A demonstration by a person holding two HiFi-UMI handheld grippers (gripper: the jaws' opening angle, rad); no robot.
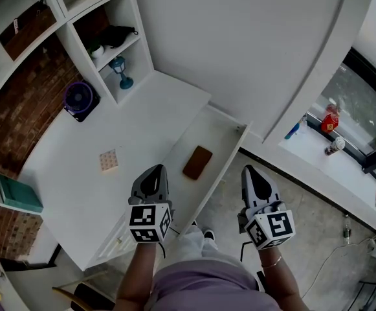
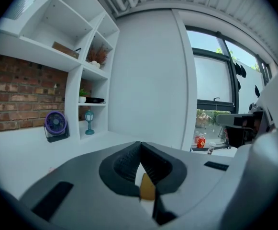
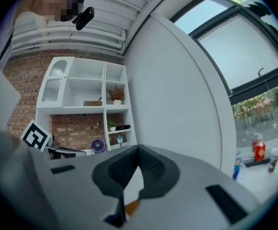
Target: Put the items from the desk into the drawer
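Left gripper (image 1: 155, 170): jaws fully closed, tips touching, nothing held. Right gripper (image 1: 250, 171): jaws also tip to tip, empty. Both hang side by side over the front of the open white drawer (image 1: 225, 137), left one above the tabletop-side edge, right one past the outer edge over the grey floor (image 1: 291, 193). A flat brown rectangular case (image 1: 197, 162) lies inside the drawer, roughly mid-length, just ahead of the left gripper's tips. A small square pale patterned tile (image 1: 109, 160) is on the white tabletop (image 1: 150, 118), well apart from the drawer, to the left of the left gripper. A purple round desk fan (image 1: 79, 99) stands at the back of the tabletop against the brick wall (image 1: 19, 112), and a teal goblet-shaped lamp (image 1: 121, 72) stands in the bottom shelf opening beside it. Each gripper view shows a brown sliver through the slot behind the closed tips, probably the case below, though that is hard to confirm.
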